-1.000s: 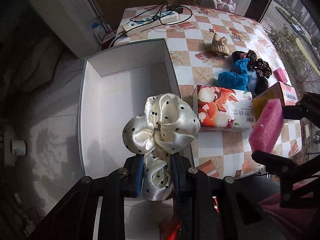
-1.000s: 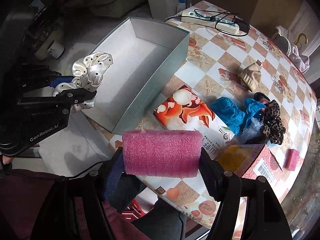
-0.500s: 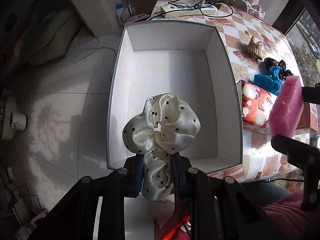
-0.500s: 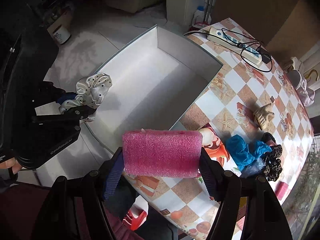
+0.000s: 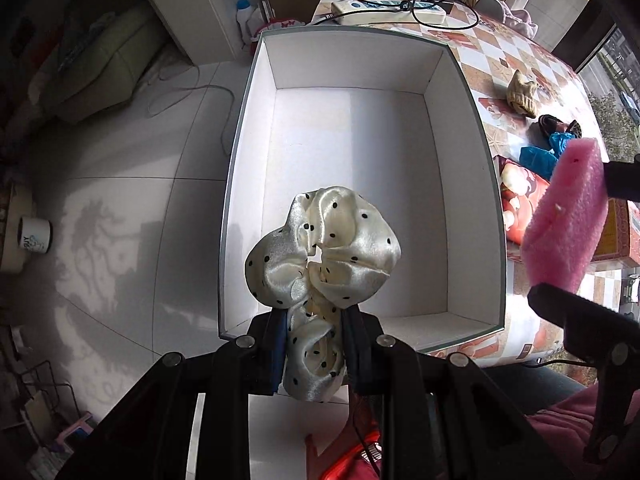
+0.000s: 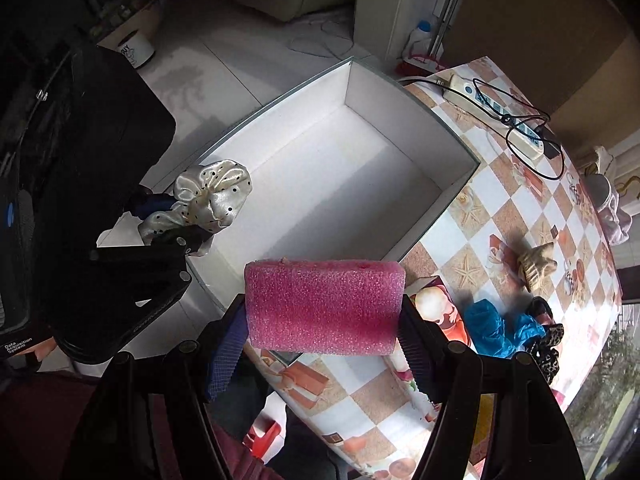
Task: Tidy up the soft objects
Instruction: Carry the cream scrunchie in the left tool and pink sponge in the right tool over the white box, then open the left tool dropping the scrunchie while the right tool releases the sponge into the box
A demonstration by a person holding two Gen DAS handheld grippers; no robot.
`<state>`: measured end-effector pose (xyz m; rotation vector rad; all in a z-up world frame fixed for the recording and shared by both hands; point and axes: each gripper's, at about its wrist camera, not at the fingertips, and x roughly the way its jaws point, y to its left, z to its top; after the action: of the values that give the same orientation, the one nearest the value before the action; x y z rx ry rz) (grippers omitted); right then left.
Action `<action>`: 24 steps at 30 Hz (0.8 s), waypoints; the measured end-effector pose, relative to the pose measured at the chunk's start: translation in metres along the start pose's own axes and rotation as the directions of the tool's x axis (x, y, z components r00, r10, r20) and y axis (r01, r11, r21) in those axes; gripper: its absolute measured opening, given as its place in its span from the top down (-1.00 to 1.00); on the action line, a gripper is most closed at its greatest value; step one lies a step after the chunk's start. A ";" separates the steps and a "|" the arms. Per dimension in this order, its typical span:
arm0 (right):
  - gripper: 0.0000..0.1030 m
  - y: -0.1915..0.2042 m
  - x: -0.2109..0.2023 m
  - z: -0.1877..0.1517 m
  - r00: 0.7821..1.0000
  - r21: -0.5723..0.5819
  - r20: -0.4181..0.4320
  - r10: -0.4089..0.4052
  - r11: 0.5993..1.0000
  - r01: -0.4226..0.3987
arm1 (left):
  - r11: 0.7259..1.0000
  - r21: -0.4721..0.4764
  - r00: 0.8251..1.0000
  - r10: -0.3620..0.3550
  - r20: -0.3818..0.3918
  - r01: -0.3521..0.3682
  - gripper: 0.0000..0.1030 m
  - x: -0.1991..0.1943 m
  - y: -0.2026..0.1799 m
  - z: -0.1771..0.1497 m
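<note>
My left gripper (image 5: 315, 340) is shut on a cream satin scrunchie with black dots (image 5: 324, 252) and holds it above the near end of an open white box (image 5: 352, 160). The scrunchie also shows in the right wrist view (image 6: 212, 196). My right gripper (image 6: 322, 332) is shut on a pink foam block (image 6: 323, 306), held above the box's near right corner (image 6: 440, 200). The block shows at the right of the left wrist view (image 5: 568, 224). A tan soft toy (image 6: 536, 266), blue cloth (image 6: 496, 328) and leopard-print fabric (image 6: 550, 348) lie on the table.
The checkered table (image 6: 500, 220) holds a tissue pack (image 6: 436, 308), an orange carton (image 5: 618, 232) and a power strip with cable (image 6: 500, 120). The box overhangs the table's left edge above a tiled floor (image 5: 120, 220). A white cup (image 5: 35, 236) stands on the floor.
Both grippers have moved left over the box. The box now fills the middle of the left view, and the table items have slid to the right.
</note>
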<state>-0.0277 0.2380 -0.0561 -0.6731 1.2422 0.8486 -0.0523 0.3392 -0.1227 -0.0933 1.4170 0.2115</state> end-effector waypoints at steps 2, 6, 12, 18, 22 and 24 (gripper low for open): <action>-0.40 0.001 0.000 0.001 1.000 -0.004 -0.001 -0.003 1.000 0.003 | 1.000 0.003 1.000 0.000 0.000 0.000 0.49 0.001 0.000 0.000; -0.40 0.002 0.002 0.003 1.000 -0.006 -0.003 -0.004 1.000 0.004 | 1.000 0.010 1.000 -0.001 -0.002 0.001 0.49 0.002 -0.002 0.000; -0.40 0.002 0.005 0.005 1.000 -0.011 -0.007 0.001 1.000 -0.001 | 1.000 0.009 1.000 -0.003 -0.010 0.003 0.48 0.005 0.001 0.000; -0.40 0.002 0.010 0.011 1.000 -0.013 -0.006 0.010 1.000 -0.010 | 1.000 0.009 1.000 -0.004 -0.017 0.005 0.48 0.009 0.001 0.003; -0.40 0.003 0.014 0.014 1.000 -0.018 -0.010 0.014 1.000 -0.014 | 1.000 0.020 1.000 -0.005 -0.013 0.005 0.45 0.010 -0.001 0.004; -0.40 0.002 0.015 0.015 1.000 -0.016 -0.010 0.019 1.000 -0.019 | 0.999 0.033 1.000 -0.006 0.003 0.006 0.40 0.008 -0.003 0.003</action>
<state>-0.0205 0.2542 -0.0681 -0.6801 1.2540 0.8722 -0.0480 0.3377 -0.1305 -0.0703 1.4163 0.1833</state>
